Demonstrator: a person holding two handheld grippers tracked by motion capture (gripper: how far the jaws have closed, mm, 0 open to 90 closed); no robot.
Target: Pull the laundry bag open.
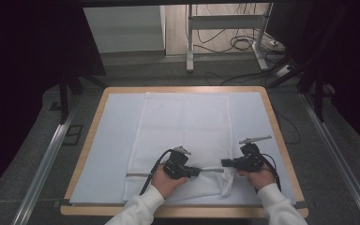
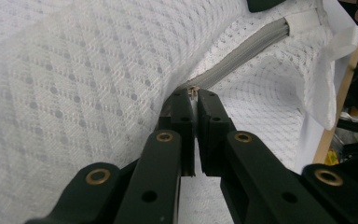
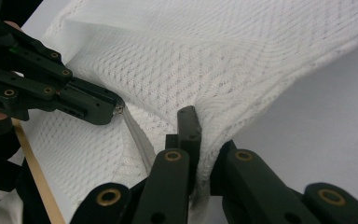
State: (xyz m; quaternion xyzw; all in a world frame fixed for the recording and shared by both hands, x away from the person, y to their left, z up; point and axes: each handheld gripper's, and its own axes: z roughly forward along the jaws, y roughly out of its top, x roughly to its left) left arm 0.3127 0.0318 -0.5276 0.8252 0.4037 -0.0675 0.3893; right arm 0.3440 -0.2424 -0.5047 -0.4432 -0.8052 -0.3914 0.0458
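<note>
A white mesh bag (image 1: 183,126) with a grey zipper (image 1: 138,175) along its near end lies flat on the table. My left gripper (image 1: 198,171) points right along that zipper. In the left gripper view it (image 2: 195,100) is shut on the small metal zipper pull (image 2: 194,91), and the grey zipper tape (image 2: 247,51) runs on ahead. My right gripper (image 1: 224,163) faces it from the bag's near right corner. In the right gripper view it (image 3: 201,128) is shut on a fold of the mesh fabric (image 3: 223,60), which drapes over one jaw. The left gripper (image 3: 114,108) shows close by.
The bag rests on a pale mat (image 1: 108,140) covering a wooden-edged table (image 1: 281,136). Beyond the far edge stand a desk frame (image 1: 190,42) and loose floor cables (image 1: 243,44). Metal rails (image 1: 42,164) run along both sides.
</note>
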